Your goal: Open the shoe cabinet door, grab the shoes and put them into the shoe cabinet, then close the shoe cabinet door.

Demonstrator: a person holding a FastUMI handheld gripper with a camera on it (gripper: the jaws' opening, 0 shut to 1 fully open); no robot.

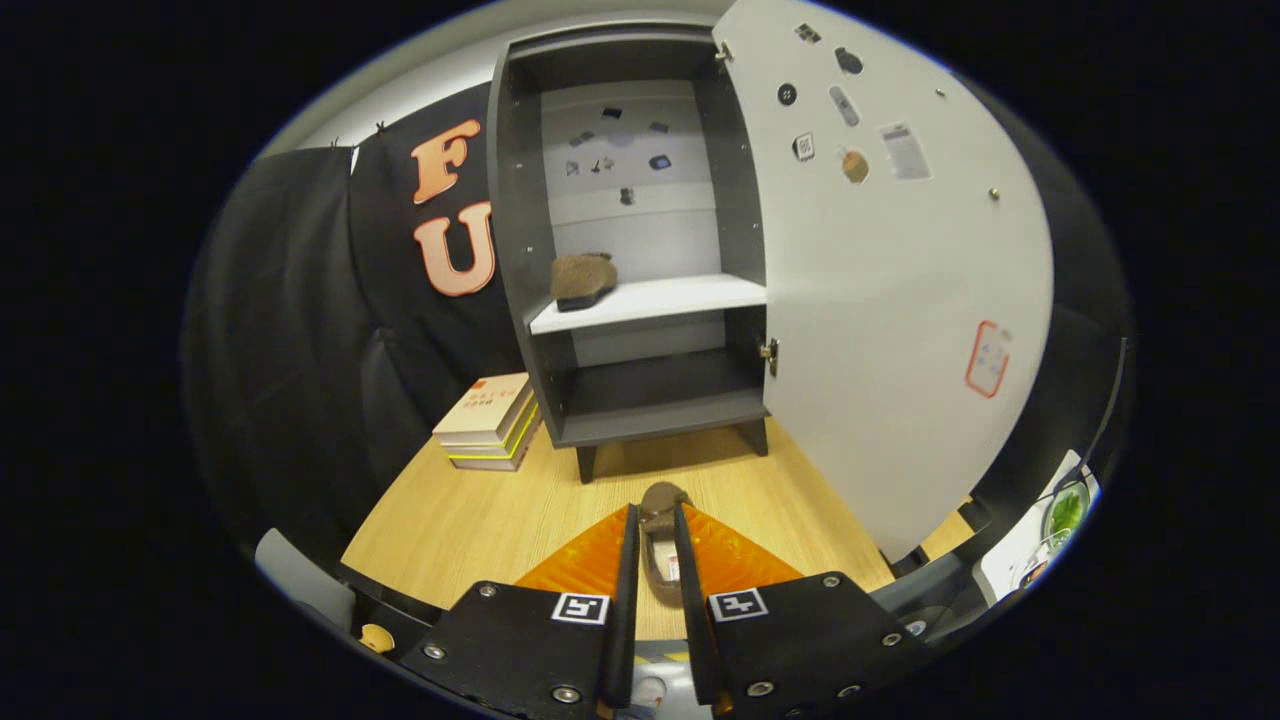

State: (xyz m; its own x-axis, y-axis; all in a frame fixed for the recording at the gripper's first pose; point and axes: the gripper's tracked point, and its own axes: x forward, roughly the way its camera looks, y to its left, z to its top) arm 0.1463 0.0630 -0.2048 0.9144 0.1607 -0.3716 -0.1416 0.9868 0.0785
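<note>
Two brown suede shoes are in play: one already sits on the white middle shelf (650, 298) of the dark grey shoe cabinet (520, 250), and the second brown suede shoe (661, 540) is clamped between the tongs (655, 530), both fingers pressing its sides, above the light wooden desk (460, 520). The held shoe's long axis runs straight along the fingers, its rounded end sticking out ahead of the tips toward the cabinet and its open top facing up. The shelved shoe (583, 278) lies across the shelf's left end, its sole edge toward the gripper. The white cabinet door (900, 300) stands swung wide open to the right.

Likely risks: the grip is narrow on soft suede, so the shoe could pivot or slip out during the carry; coming in too far left could knock the shelved shoe; drifting right could clip the door edge or its hinge (768, 352).
</note>
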